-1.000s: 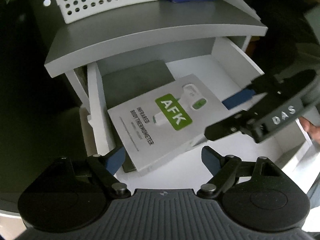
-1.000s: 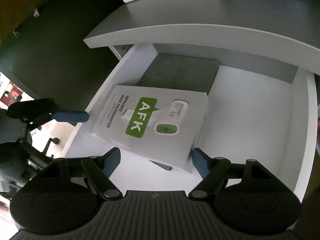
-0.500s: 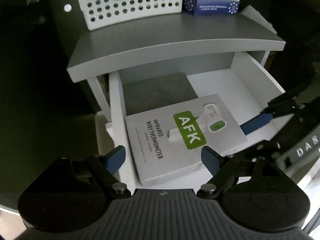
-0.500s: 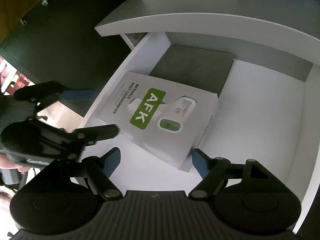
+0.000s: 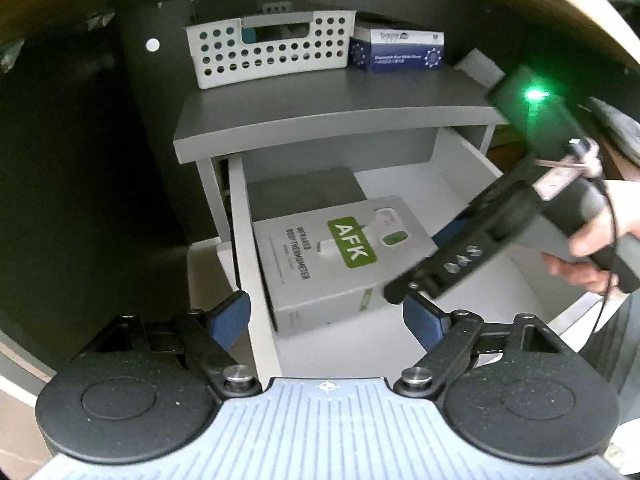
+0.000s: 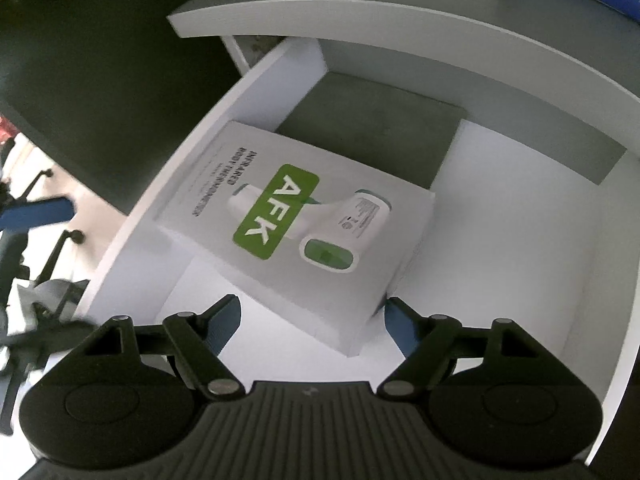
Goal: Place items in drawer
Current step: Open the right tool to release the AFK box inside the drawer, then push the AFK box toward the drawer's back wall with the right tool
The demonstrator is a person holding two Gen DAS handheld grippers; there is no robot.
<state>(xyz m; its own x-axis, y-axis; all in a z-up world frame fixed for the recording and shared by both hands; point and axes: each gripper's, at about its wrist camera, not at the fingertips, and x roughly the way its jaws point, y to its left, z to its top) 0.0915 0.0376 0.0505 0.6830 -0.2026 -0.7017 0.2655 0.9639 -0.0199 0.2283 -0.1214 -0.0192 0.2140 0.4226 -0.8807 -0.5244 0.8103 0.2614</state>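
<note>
The white cardboard thermometer box with a green AFK label point(image 6: 296, 232) lies flat in the open white drawer point(image 6: 520, 240), against its left wall, partly over a grey pad point(image 6: 380, 132). Both the left gripper point(image 5: 326, 320) and right gripper point(image 6: 312, 320) stand apart, empty. Only the left wrist view shows the perforated white plastic basket point(image 5: 272, 50) and blue glove carton point(image 5: 396, 54) on the cabinet's grey top point(image 5: 340, 104).

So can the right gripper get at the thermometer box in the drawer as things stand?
Probably yes. The right gripper is open and empty just above the thermometer box, which lies face up in the open drawer with nothing on it.
</note>
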